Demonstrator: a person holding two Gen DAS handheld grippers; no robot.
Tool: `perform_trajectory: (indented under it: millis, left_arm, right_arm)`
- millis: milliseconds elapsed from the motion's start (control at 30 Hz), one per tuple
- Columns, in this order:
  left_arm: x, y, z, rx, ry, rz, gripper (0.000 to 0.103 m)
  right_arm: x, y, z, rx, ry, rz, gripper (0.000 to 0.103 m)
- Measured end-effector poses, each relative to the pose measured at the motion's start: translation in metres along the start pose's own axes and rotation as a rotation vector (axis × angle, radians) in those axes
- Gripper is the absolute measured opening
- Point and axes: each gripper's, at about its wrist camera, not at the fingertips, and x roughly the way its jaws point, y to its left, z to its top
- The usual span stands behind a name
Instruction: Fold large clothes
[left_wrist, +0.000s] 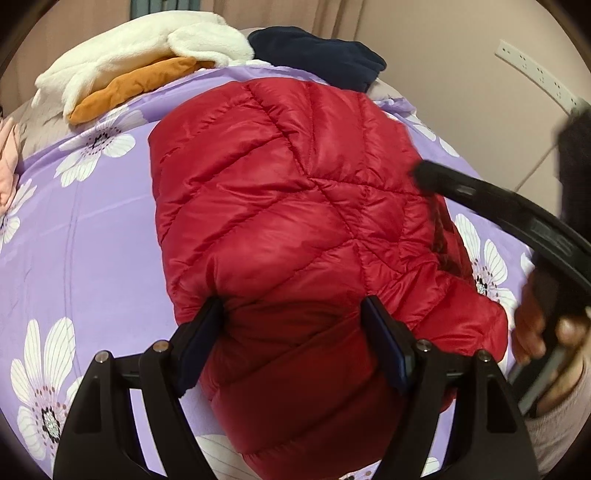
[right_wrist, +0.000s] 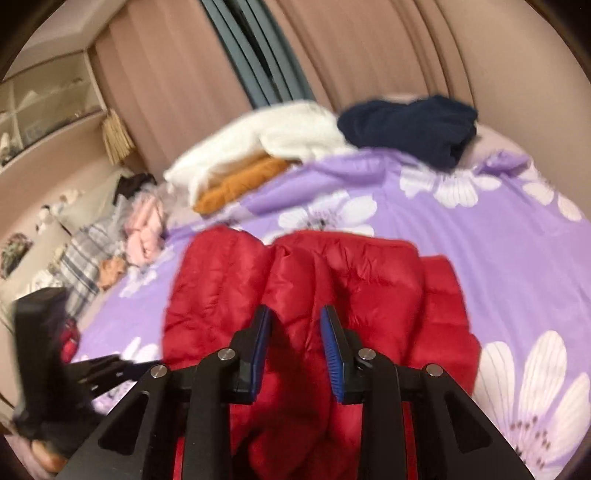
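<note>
A red puffer jacket (left_wrist: 295, 206) lies folded in a long bundle on the purple flowered bedspread (left_wrist: 92, 240). My left gripper (left_wrist: 293, 314) is open wide, its fingers astride the near end of the bundle, with jacket bulging between the pads. In the right wrist view the jacket (right_wrist: 332, 280) lies bunched just ahead. My right gripper (right_wrist: 295, 321) is open with red fabric between its blue pads, not pinched. The right gripper also shows in the left wrist view (left_wrist: 421, 171), its tip at the jacket's right edge, held by a hand.
A white fleece (left_wrist: 140, 55) over an orange garment (left_wrist: 129, 88) and a navy garment (left_wrist: 317, 51) lie at the bed's far edge. Pink and striped clothes (right_wrist: 122, 236) lie at the left. Curtains (right_wrist: 332, 48) and a wall stand behind the bed.
</note>
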Motion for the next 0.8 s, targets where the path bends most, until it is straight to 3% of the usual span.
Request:
perform_trajectory:
  millis: [167,400,633,733,800]
  left_arm:
    - [0.009,-0.006,0.006,0.035,0.009,0.013,0.080]
    - [0.014,-0.014,0.009,0.064,0.017,0.029,0.083]
    - [0.010,-0.005,0.007,0.013,0.025,-0.007,0.083]
    - [0.009,-0.004,0.006,0.005,0.024,-0.017,0.083]
    - [0.009,-0.005,0.005,0.002,0.027,-0.022,0.083]
  right_arm:
    - [0.038,-0.027,-0.011,0.098,0.107,-0.004,0.031]
    - [0.026,-0.035,-0.016,0.159,0.112,0.018,0.031]
    - [-0.031,0.000,-0.027,0.004,0.001,0.101,0.031]
    - [-0.045,0.016,-0.045,-0.076,0.016,0.140,0.031]
    - [-0.047,0.025,-0.057,-0.134,0.038,0.118,0.031]
